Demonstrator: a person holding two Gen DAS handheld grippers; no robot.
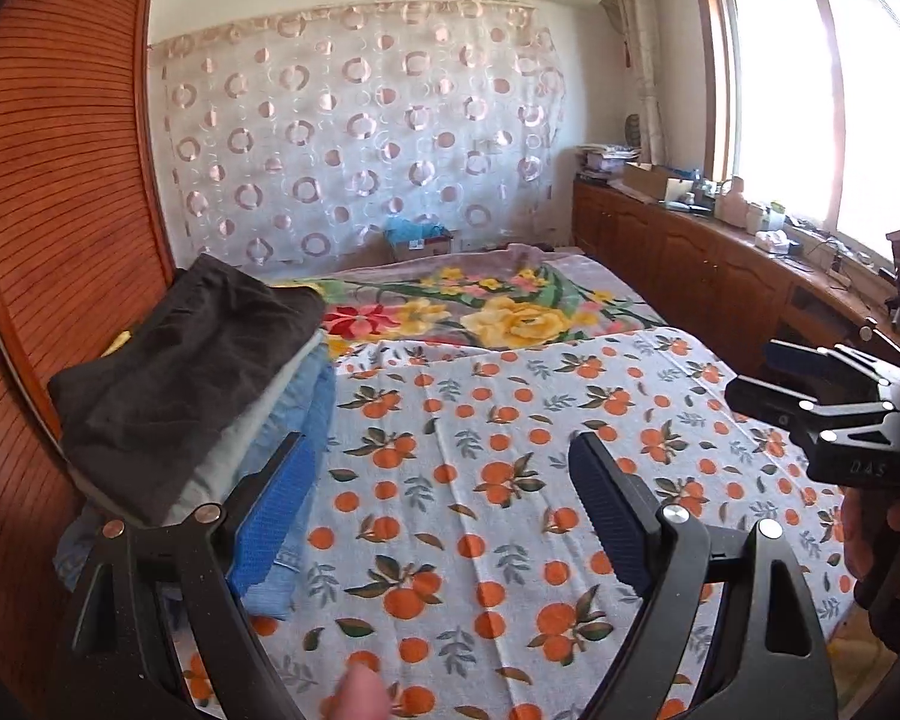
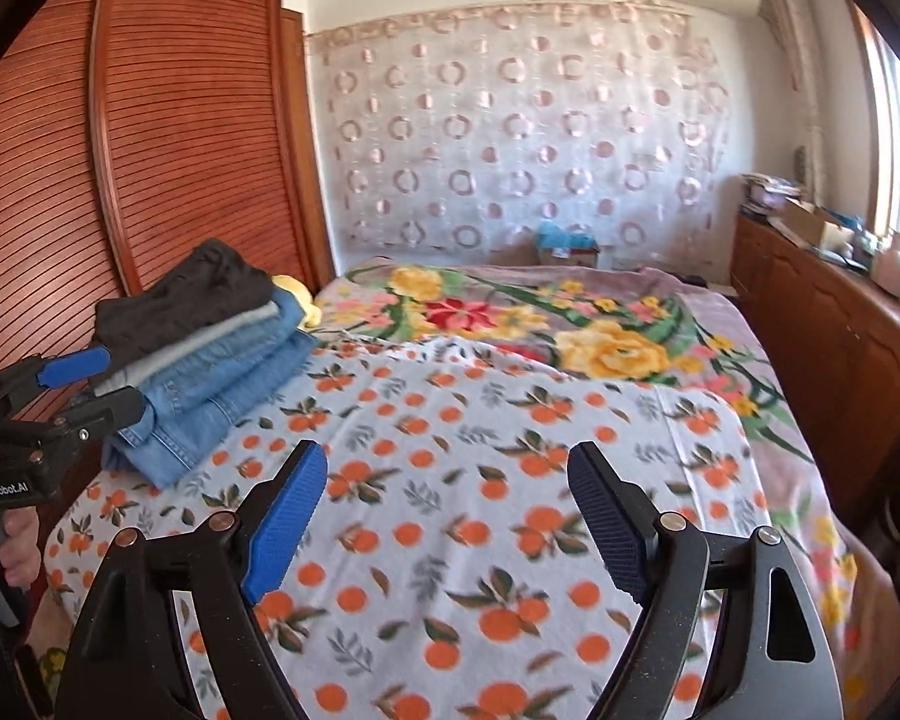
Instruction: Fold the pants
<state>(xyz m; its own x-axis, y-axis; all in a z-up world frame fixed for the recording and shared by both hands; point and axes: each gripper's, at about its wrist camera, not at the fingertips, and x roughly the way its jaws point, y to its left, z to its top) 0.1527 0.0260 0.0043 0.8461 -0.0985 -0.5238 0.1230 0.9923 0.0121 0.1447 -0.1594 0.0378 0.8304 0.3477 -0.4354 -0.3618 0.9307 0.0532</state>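
A stack of folded pants lies on the left side of the bed: black pants [image 1: 180,372] on top, a grey pair and blue jeans [image 1: 306,414] below. The stack also shows in the right wrist view [image 2: 210,354]. My left gripper [image 1: 444,480] is open and empty, just right of the stack, above the orange-print sheet [image 1: 510,480]. It also shows at the left of the right wrist view [image 2: 99,381]. My right gripper [image 2: 447,492] is open and empty over the sheet. It shows at the right of the left wrist view [image 1: 768,372].
A floral blanket [image 2: 570,324] covers the far half of the bed. A slatted wooden wardrobe [image 2: 180,120] stands on the left. Wooden cabinets [image 1: 690,264] with clutter run along the right under the window. A cardboard box [image 1: 420,240] sits beyond the bed.
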